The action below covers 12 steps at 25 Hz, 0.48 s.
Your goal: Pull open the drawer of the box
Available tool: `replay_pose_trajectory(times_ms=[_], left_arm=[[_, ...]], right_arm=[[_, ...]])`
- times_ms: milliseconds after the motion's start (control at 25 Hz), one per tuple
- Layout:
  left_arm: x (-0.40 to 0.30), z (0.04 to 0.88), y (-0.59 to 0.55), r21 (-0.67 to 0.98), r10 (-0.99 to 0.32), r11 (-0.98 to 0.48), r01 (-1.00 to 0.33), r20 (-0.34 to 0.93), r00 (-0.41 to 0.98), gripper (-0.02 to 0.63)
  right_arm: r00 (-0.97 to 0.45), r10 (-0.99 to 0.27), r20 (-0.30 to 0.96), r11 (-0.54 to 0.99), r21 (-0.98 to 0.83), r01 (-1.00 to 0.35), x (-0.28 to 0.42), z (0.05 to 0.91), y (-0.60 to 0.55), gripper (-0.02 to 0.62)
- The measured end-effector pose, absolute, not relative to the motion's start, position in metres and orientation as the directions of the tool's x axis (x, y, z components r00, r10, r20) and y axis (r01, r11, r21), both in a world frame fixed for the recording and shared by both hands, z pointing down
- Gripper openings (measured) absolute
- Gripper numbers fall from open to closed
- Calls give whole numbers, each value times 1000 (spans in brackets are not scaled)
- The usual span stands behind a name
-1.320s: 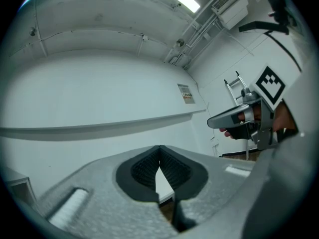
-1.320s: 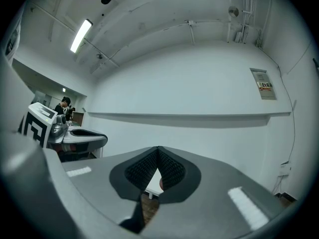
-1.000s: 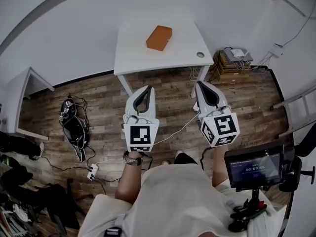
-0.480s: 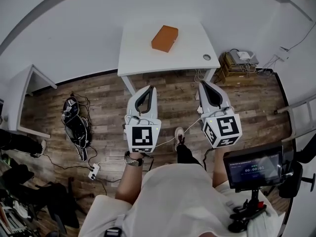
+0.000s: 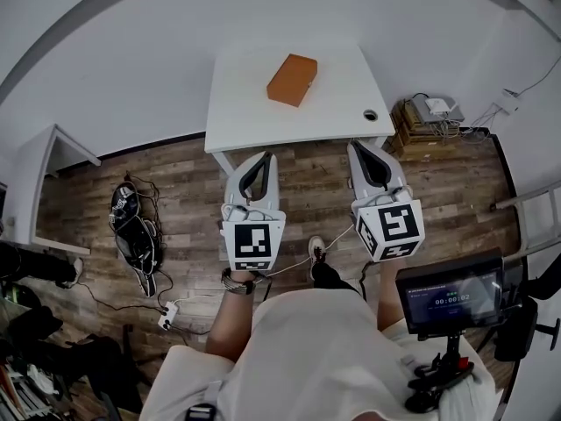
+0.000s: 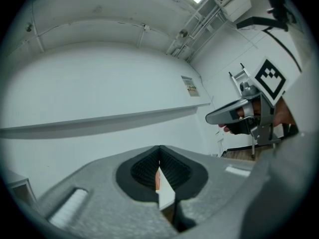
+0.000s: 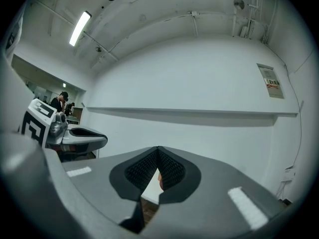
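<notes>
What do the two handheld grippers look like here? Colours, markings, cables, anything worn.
The left gripper and right gripper share light grey tapered shells with black ribbed pads inside. Each carries a white cube with black square markers at its rear. A thin white cable trails below them. The person wears a white top and a dark wristband on the left wrist.

A screen point(image 5: 451, 298) is seen at the lower right of the head view. Clock numbers are shown on it: 00:00, then two digits too small to be sure of. A little sign point(image 6: 189, 86) is stuck on the wall point(image 6: 99, 83), but its print cannot be read. Black-and-white square patterns are printed on the cube point(image 5: 252, 244) of the left gripper point(image 5: 266, 155) and the cube point(image 5: 390, 229) of the right gripper point(image 5: 353, 146).
</notes>
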<state>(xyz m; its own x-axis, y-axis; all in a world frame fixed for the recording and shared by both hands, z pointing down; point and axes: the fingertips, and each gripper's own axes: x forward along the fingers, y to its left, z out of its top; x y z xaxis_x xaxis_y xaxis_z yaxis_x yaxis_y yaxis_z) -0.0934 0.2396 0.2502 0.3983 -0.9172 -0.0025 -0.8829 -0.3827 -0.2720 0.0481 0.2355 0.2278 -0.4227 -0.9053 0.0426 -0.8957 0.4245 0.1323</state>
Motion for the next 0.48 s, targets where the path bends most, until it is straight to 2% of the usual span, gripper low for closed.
replay_pose_trajectory(times_ms=[480], left_arm=[[-62,250,135,-278,-922,-378,-883,27,386,6]], right_arm=[[-449,-890,80,456,126,-881,75,236,130,2]])
